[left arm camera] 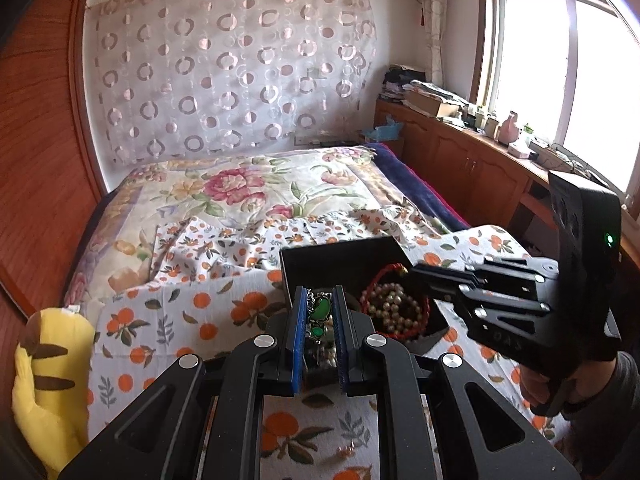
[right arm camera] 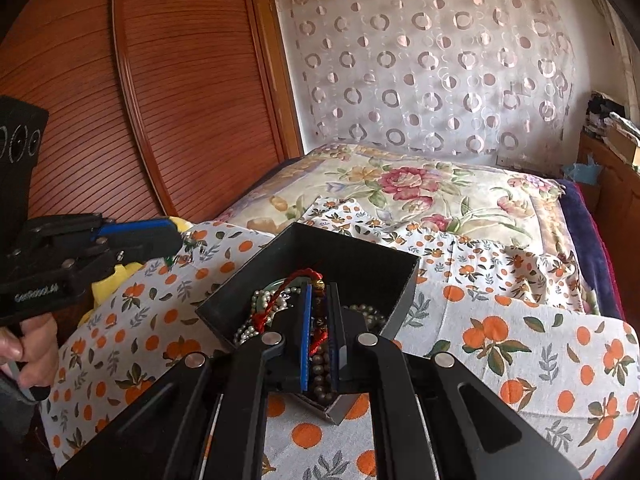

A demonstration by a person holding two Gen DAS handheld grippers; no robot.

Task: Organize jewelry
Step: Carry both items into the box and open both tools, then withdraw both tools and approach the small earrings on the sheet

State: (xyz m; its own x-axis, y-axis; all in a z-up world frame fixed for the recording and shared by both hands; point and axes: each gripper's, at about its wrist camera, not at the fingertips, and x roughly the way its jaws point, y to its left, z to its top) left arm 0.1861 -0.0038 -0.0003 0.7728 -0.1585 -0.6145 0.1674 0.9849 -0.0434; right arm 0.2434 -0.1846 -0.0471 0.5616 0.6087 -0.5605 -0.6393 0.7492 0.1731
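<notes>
Bedroom, bed spread with orange-print cloth (left arm camera: 224, 308); black box (right arm camera: 352, 260) on it, tangled with pearls (left arm camera: 394, 306). Left gripper (left arm camera: 320, 312) clamped on green-stone chain (left arm camera: 320, 308), lifted beside box. Right gripper (right arm camera: 320, 308) clamped on red cord (right arm camera: 276, 304) over box. Light, limp, snag-prone; best pinched at cord or clasp, raised slowly.

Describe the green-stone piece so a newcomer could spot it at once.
On the bed, find the orange-print cloth and the black box on it. The green-stone piece hangs between the left claw pads, the only green jewelry beside pearls.
</notes>
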